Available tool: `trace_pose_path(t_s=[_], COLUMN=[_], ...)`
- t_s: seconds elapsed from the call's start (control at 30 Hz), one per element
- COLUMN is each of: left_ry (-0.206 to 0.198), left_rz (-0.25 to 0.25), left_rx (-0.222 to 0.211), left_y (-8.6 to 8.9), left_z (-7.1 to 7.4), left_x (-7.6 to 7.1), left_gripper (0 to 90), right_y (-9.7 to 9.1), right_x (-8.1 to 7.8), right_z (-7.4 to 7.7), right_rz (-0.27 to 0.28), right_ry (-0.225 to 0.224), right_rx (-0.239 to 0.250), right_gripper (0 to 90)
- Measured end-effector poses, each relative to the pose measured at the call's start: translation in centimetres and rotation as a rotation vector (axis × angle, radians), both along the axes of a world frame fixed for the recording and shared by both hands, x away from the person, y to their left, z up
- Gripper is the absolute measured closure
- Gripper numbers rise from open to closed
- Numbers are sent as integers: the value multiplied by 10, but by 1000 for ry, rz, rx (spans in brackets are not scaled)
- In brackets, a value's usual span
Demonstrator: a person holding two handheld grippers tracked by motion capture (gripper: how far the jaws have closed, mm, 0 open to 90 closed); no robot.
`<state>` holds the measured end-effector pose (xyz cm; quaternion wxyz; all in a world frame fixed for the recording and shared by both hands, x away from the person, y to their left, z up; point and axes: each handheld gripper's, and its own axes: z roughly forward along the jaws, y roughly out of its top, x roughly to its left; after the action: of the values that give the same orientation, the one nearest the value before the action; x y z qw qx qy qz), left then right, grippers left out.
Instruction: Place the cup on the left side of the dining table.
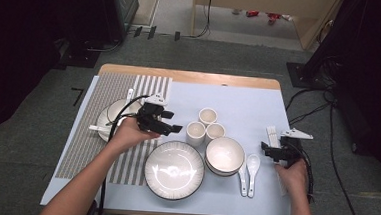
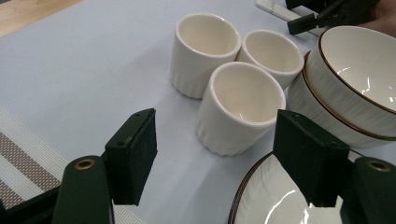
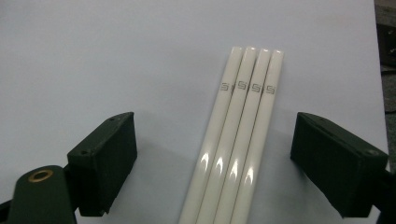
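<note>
– What lies on the table (image 1: 274, 100), biggest first?

– A plate (image 1: 174, 169), stacked bowls (image 1: 224, 155), three cups (image 1: 205, 124), then four white chopsticks (image 3: 236, 140) side by side near the right edge.

– And the grippers?

– The left gripper (image 2: 215, 154) hovers with jaws released, aimed at the nearest cup (image 2: 240, 106). The right gripper (image 3: 214, 161) straddles the chopsticks, jaws spread, pads not touching them.

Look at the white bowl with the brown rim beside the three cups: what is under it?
Under the top bowl sits a second bowl like it, nested; just its rim and outer wall show. Its inside is covered.
</note>
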<state>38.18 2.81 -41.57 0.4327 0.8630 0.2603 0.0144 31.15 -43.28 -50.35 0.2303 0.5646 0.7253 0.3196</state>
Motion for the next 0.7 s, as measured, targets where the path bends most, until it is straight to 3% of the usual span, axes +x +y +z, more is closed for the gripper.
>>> trace_pose_path(t_s=[0.33, 0.5, 0.7], left_ry=[9, 13, 10], left_rz=[-15, -20, -19], left_rx=[-23, 2, 1], left_y=[-6, -10, -11], left_z=[-1, -4, -4], left_x=[3, 3, 5], left_gripper=[282, 262, 263], right_y=[0, 0, 0], right_x=[0, 0, 0], right_z=[0, 0, 0], right_rz=[0, 0, 0], right_ry=[0, 0, 0], right_rx=[0, 0, 0], right_gripper=[142, 142, 142])
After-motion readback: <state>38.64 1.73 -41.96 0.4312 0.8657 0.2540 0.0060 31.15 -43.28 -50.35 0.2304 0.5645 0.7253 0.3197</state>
